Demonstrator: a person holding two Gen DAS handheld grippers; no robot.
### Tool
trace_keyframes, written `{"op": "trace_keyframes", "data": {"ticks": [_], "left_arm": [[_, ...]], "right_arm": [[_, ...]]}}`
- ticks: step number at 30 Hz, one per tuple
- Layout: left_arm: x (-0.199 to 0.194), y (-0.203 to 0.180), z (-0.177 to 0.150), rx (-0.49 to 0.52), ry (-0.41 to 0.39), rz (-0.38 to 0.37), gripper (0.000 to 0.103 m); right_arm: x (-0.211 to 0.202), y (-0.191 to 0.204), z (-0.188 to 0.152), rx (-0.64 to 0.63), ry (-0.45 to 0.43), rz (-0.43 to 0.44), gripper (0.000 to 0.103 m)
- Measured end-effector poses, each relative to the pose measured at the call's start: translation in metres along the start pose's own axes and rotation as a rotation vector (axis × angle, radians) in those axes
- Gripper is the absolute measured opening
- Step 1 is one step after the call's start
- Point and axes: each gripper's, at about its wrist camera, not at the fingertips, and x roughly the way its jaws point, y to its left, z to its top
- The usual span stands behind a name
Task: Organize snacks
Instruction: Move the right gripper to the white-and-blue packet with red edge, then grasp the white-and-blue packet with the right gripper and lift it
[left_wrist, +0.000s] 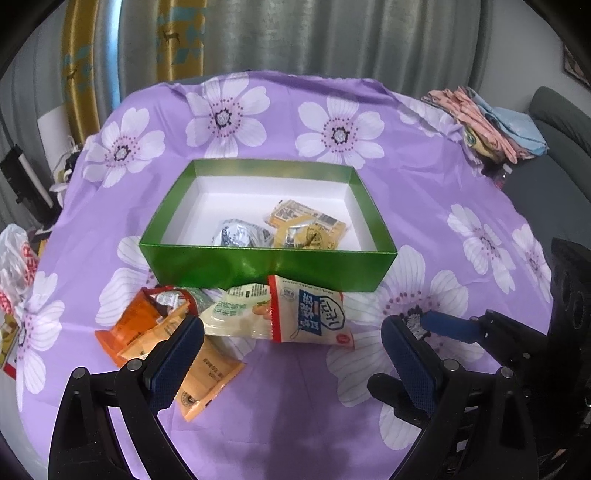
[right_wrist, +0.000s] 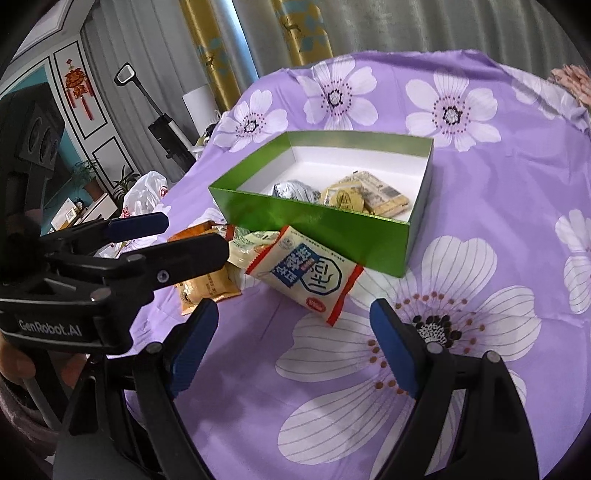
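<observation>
Both claws spread, empty: left gripper (left_wrist: 291, 328) over the loose packets, right gripper (right_wrist: 295, 314) near the white-blue packet (right_wrist: 308, 275) leaning at the green box (right_wrist: 317, 229). Risk: overlapping wrappers, probably two pinched together, or slick foil slipping.

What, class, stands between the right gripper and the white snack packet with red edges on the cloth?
Nothing visible: only bare purple cloth lies between the open right gripper and the white packet, which rests against the green box.
</observation>
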Motion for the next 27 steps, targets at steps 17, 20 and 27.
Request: {"op": "trace_keyframes", "data": {"ticks": [17,20,27], "left_arm": [[0.043,0.018,-0.016,-0.013,-0.024,-0.133,0.094],[0.05,0.016,-0.013,-0.013,-0.02,-0.143,0.091],[0.065,0.012,-0.004,-0.001,-0.003,-0.16,0.077]], "right_arm": [[0.047,-0.028,-0.016,0.09,0.069,0.058,0.076],[0.054,-0.028,-0.017,0.089,0.08,0.066,0.075],[0.067,-0.032,-0.012,0.097,0.072,0.082,0.073]]}}
